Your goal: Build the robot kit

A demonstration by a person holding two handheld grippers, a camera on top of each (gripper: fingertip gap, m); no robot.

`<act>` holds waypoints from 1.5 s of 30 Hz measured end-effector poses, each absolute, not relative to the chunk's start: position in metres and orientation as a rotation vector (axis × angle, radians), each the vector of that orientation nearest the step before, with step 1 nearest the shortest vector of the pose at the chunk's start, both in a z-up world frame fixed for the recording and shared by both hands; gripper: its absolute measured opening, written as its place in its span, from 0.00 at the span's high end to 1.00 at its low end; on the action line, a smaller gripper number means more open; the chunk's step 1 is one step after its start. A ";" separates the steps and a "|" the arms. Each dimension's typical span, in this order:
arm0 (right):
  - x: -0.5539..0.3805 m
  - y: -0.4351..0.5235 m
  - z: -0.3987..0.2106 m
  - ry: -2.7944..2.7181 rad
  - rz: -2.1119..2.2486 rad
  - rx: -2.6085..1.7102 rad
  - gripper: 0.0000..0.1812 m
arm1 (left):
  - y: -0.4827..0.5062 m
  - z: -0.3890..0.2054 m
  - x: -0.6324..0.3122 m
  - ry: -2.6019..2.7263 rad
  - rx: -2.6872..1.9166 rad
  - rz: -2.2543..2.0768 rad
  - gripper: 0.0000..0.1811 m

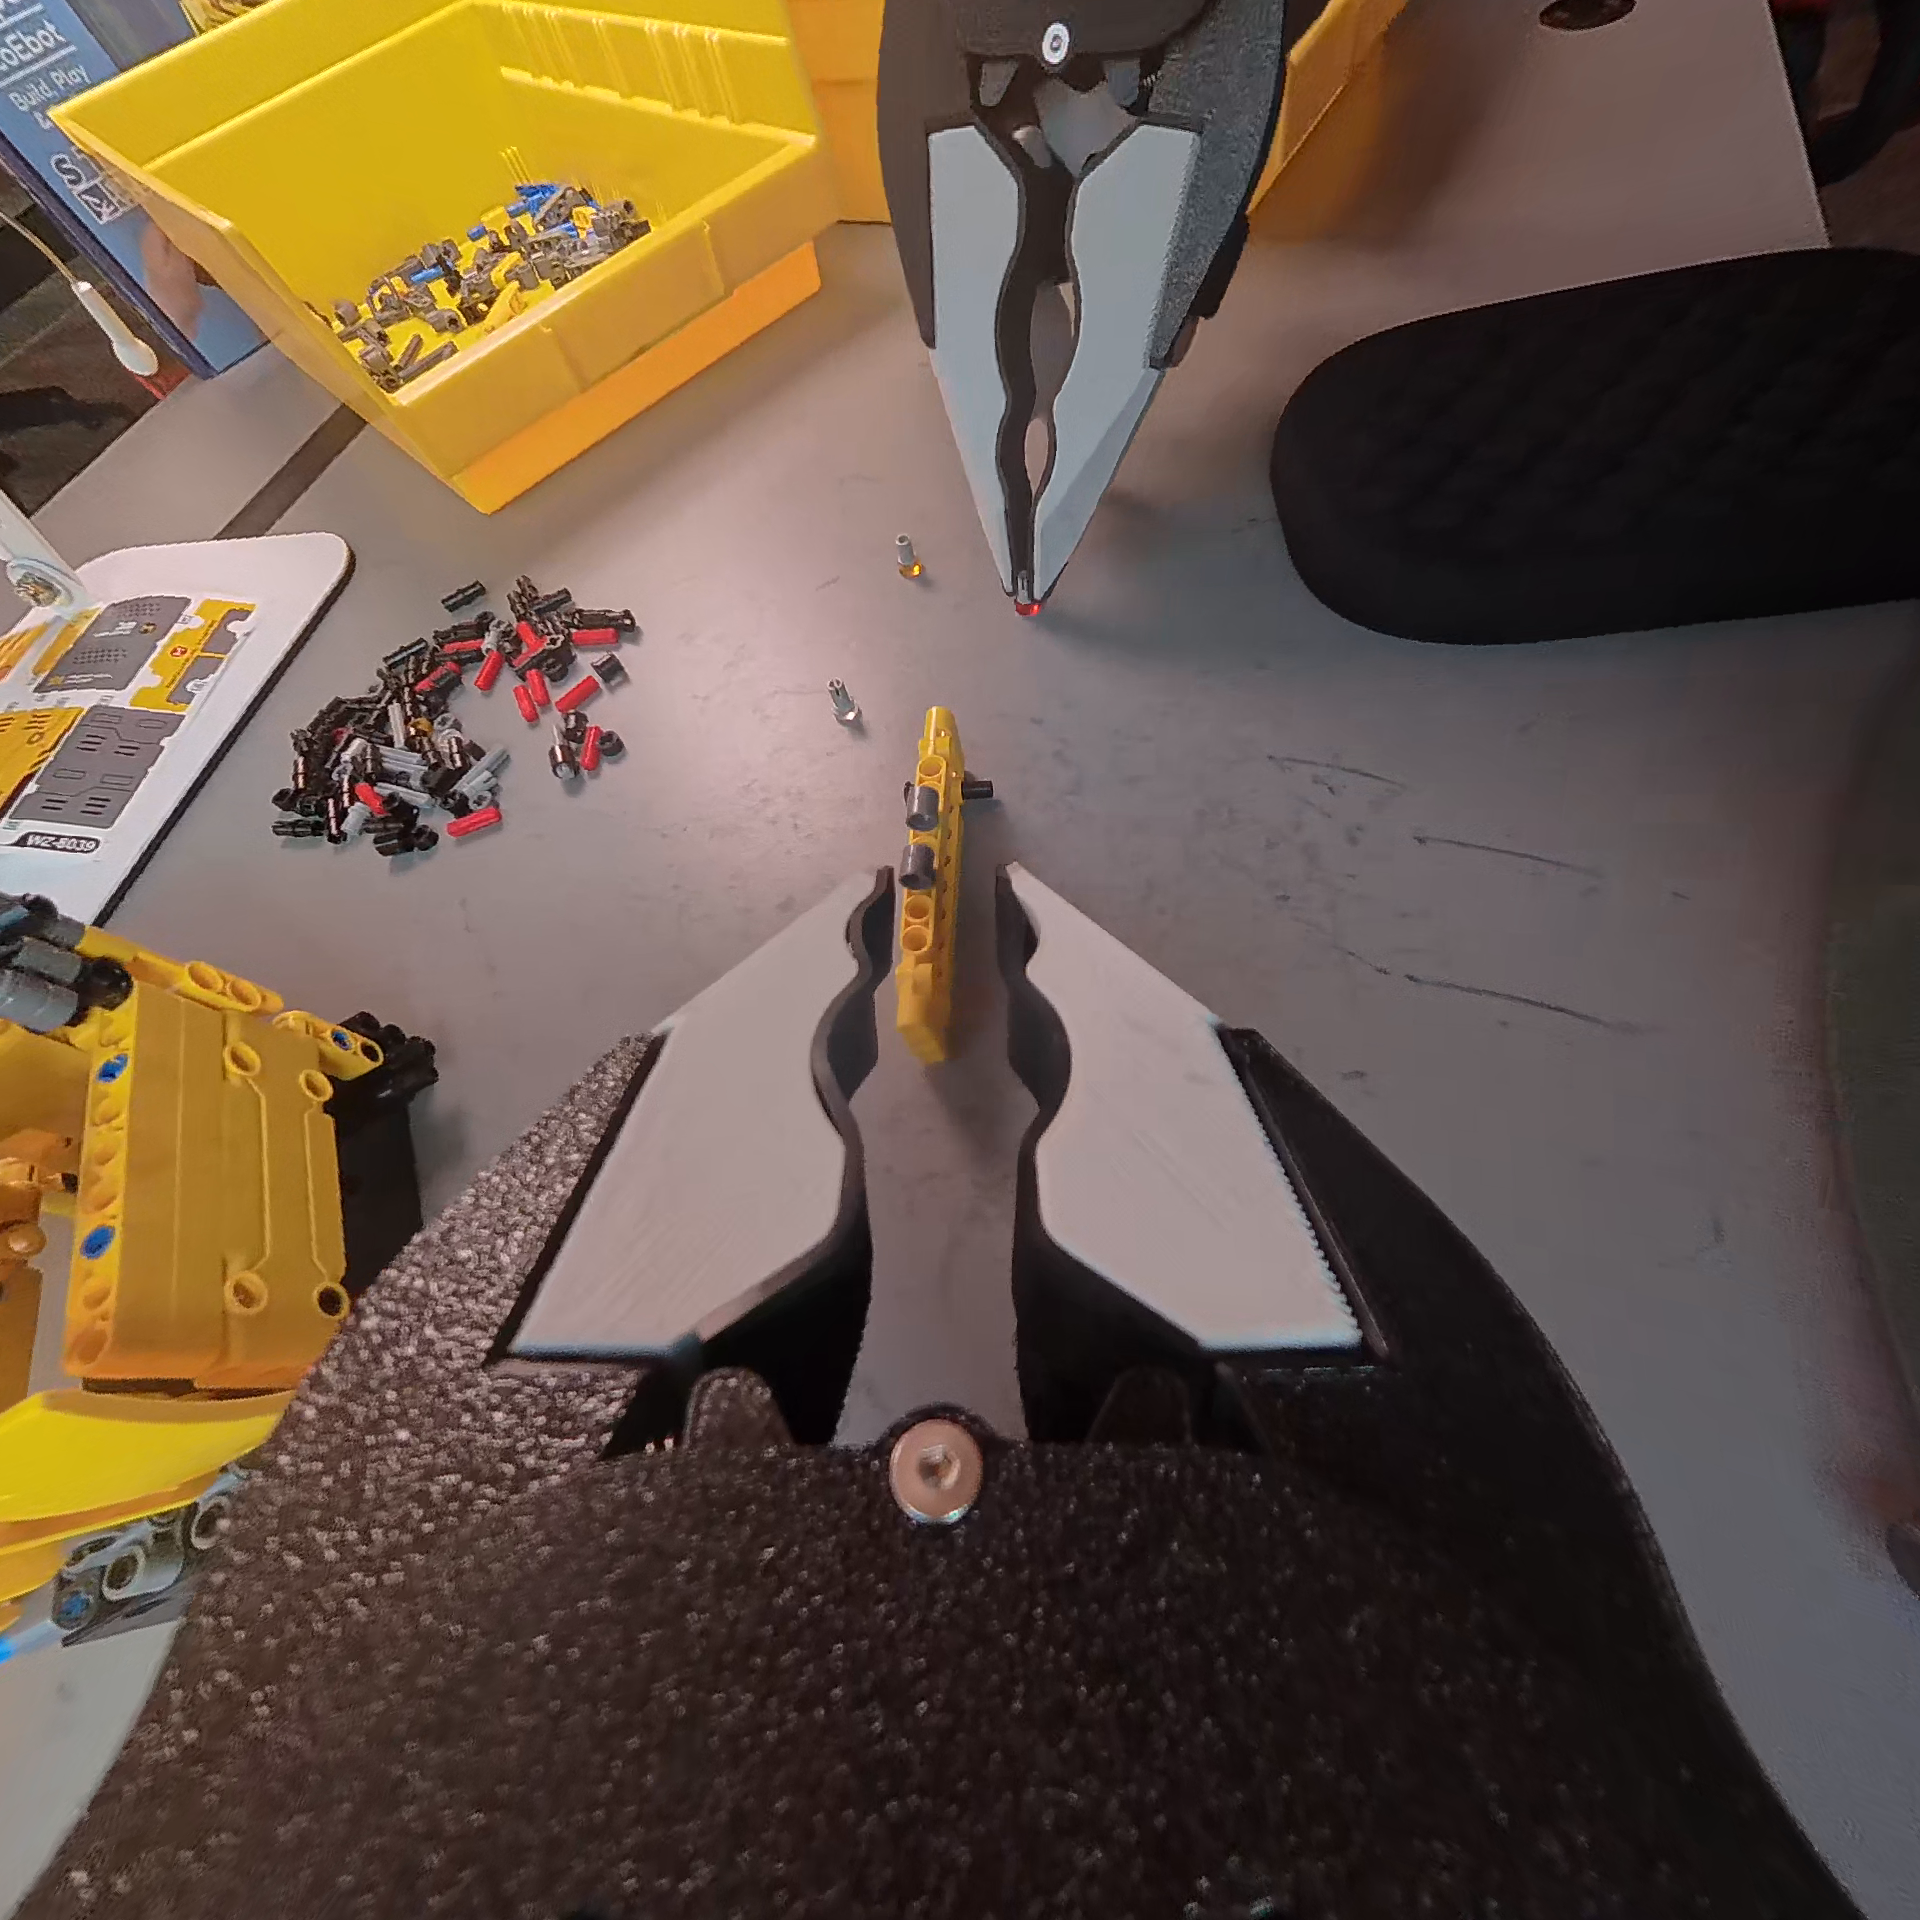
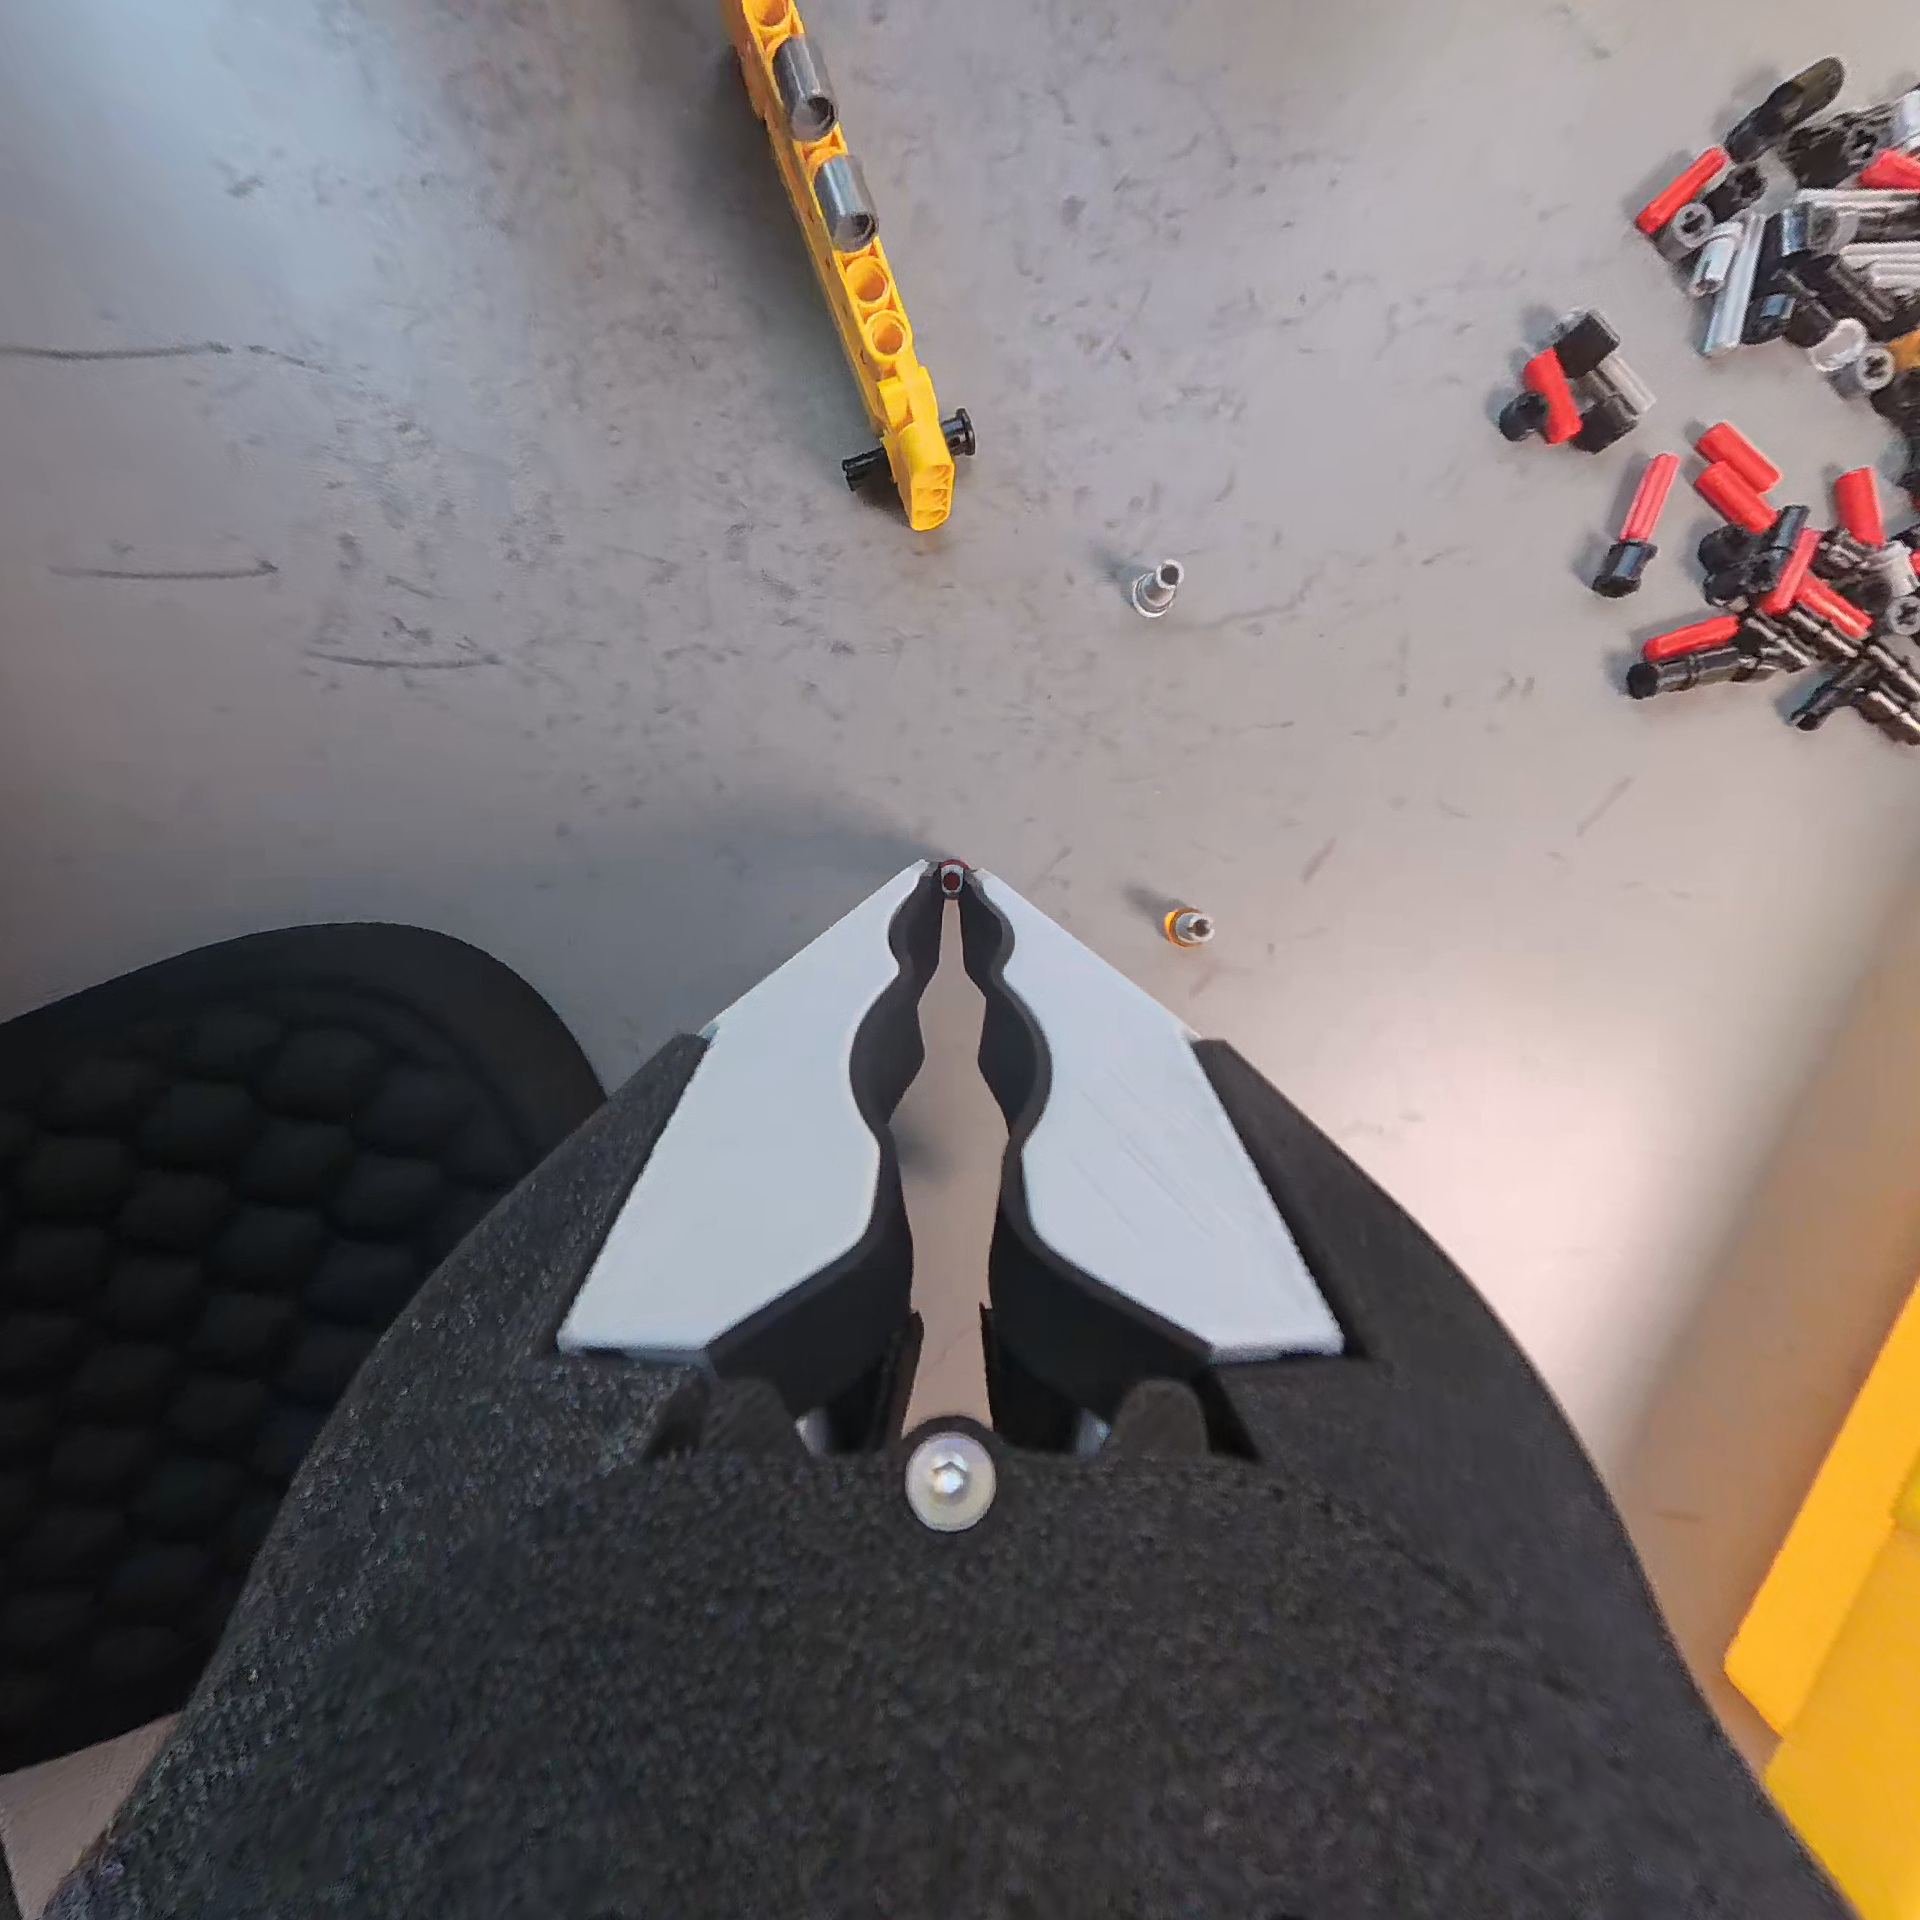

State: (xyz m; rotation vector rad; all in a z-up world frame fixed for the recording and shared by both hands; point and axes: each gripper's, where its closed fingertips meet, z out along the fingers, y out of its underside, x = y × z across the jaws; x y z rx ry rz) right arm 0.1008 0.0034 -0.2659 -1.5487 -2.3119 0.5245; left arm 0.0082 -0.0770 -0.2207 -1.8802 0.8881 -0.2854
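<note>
A yellow perforated beam (image 1: 928, 883) with two grey sleeves and a black pin lies on the grey table; it also shows in the right wrist view (image 2: 847, 249). My left gripper (image 1: 943, 883) is open, its fingertips on either side of the beam's near half, not touching it. My right gripper (image 2: 950, 871) is shut on a small red-tipped pin (image 2: 951, 879), tip down near the table; in the left wrist view it (image 1: 1027, 594) stands beyond the beam. An orange-tipped pin (image 2: 1187, 925) and a clear-tipped pin (image 2: 1155, 590) lie close by.
A pile of red, black and grey connectors (image 1: 457, 717) lies left of the beam. A yellow bin (image 1: 436, 239) of small parts stands at the back left. An instruction sheet (image 1: 125, 686) and a yellow brick model (image 1: 177, 1195) sit at left. A black cushion (image 1: 1600, 447) is at right. One gripper's finger ends stand about 15 centimeters off the other's.
</note>
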 end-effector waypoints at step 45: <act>0.073 -0.004 -0.249 -1.847 0.539 -1.411 0.80 | -0.072 -0.238 -0.004 0.869 -1.976 -0.269 0.86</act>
